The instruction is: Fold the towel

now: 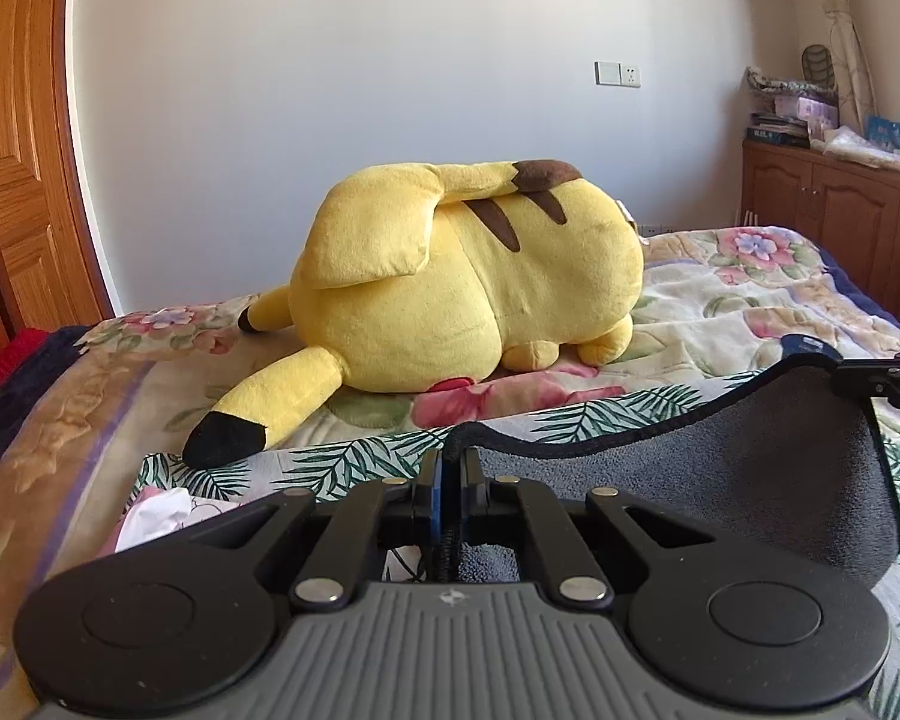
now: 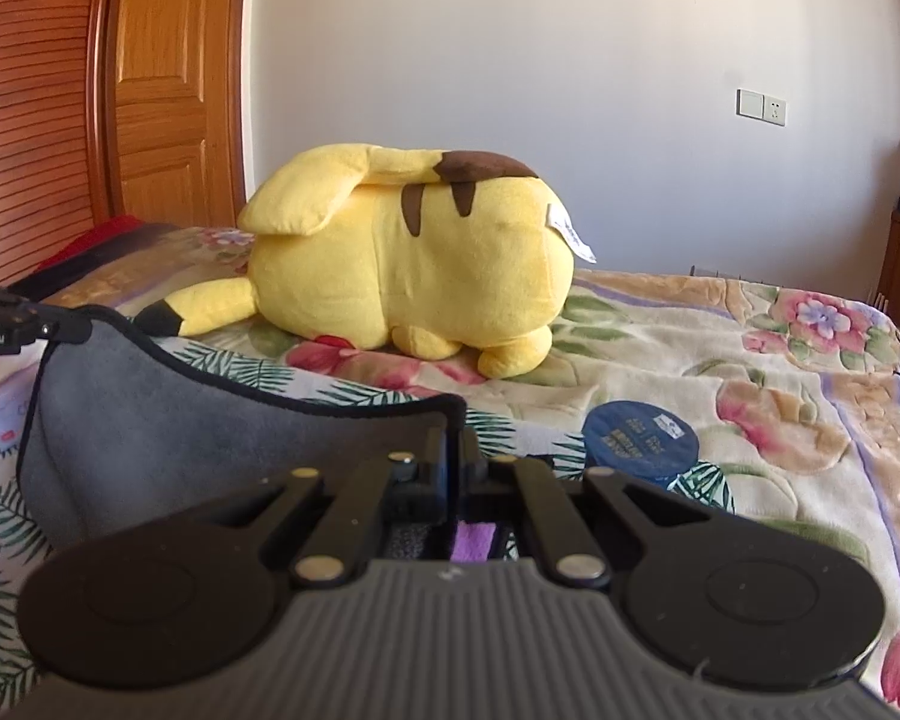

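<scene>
A grey towel [image 1: 768,468] with a dark hem hangs lifted above the bed, stretched between both grippers. My left gripper [image 1: 450,468] is shut on the towel's near left corner. My right gripper [image 2: 453,450] is shut on the towel's other corner, and the towel [image 2: 150,420] sags to its left in the right wrist view. Each gripper shows in the other's view: the right one [image 1: 894,372] at the right edge of the left wrist view, the left one [image 2: 6,324] at the left edge of the right wrist view.
A large yellow plush toy [image 1: 468,276] lies ahead on the floral bedspread [image 2: 780,372]. A palm-leaf cloth [image 1: 330,462] lies under the towel. A round blue tin [image 2: 642,438] sits to the right. Wooden doors [image 2: 150,78] stand to the left, a cabinet [image 1: 840,210] to the right.
</scene>
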Demonstrator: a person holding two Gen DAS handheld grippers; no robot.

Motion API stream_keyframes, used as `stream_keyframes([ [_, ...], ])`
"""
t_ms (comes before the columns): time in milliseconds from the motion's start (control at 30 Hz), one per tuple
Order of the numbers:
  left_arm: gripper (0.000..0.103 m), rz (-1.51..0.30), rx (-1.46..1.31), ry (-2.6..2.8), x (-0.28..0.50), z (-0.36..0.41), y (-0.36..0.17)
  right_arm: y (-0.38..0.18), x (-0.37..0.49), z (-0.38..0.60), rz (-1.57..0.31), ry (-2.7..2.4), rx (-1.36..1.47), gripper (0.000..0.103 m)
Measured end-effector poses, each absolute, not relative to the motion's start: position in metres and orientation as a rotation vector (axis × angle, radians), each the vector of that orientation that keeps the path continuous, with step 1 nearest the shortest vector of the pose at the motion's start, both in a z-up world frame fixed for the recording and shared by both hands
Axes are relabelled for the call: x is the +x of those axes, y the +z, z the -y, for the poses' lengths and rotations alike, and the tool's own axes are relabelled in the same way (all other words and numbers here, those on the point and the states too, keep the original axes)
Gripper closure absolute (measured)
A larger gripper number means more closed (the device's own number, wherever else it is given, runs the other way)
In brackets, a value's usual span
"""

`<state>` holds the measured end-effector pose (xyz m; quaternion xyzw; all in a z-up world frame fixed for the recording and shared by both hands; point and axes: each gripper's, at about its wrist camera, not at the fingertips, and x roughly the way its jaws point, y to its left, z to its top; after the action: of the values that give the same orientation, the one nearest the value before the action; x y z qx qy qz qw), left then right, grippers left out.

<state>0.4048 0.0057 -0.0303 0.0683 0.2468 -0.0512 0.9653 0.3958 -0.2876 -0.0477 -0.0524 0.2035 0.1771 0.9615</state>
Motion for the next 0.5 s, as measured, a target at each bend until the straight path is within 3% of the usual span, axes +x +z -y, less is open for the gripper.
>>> stream_keyframes([
  [500, 0.103, -0.528, 0.142, -0.044, 0.455, 0.000, -0.058, -0.080, 0.438, 0.285, -0.424, 0.329, -0.148, 0.099],
])
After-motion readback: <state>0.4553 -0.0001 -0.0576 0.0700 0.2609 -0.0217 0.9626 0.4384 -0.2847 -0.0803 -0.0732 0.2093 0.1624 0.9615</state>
